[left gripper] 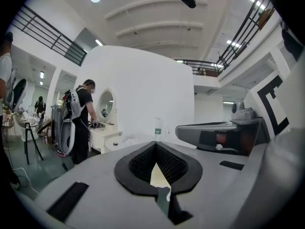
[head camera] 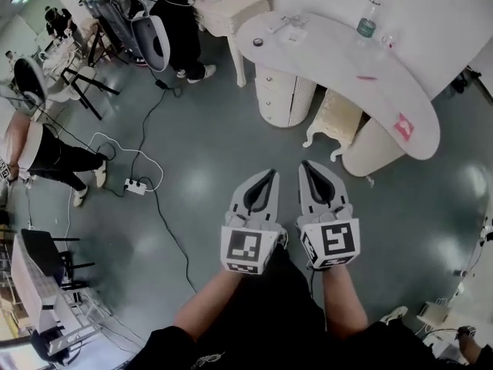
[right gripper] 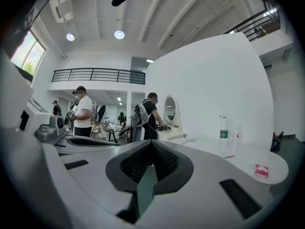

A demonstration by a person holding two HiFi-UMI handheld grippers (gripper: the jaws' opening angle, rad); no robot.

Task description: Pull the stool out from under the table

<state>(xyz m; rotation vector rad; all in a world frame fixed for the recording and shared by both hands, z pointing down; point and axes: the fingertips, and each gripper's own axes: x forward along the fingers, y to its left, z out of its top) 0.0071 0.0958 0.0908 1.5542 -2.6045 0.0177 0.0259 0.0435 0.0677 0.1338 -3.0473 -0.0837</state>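
The stool (head camera: 337, 118) is cream-coloured with carved, curved legs. It stands under the surface (head camera: 331, 48), in the gap between the two supports. Only the near part of its seat and its front legs show beneath the edge of the surface.

The surface is white and curved like a bean. In the head view its left support is a round column of drawers (head camera: 283, 95) and its right support is a plain rounded column (head camera: 371, 149). Near the far edge of the surface a clear bottle (head camera: 367, 18) with a green label stands upright. At the right end of the surface lies a small pink packet (head camera: 404, 126). Near the left end there are some small pale items, too small to tell.

In front of the surface, well apart from the stool, the left gripper (head camera: 267, 177) and the right gripper (head camera: 306, 166) are side by side above the grey floor (head camera: 192, 183). Both point toward the surface. The jaws of each gripper are pressed together and nothing is between them.

Left of the surface, a person in black clothes (head camera: 181, 21) stands at a white dresser (head camera: 231, 10). Further left of the surface, a white power strip (head camera: 135, 186) lies on the floor with its cables.
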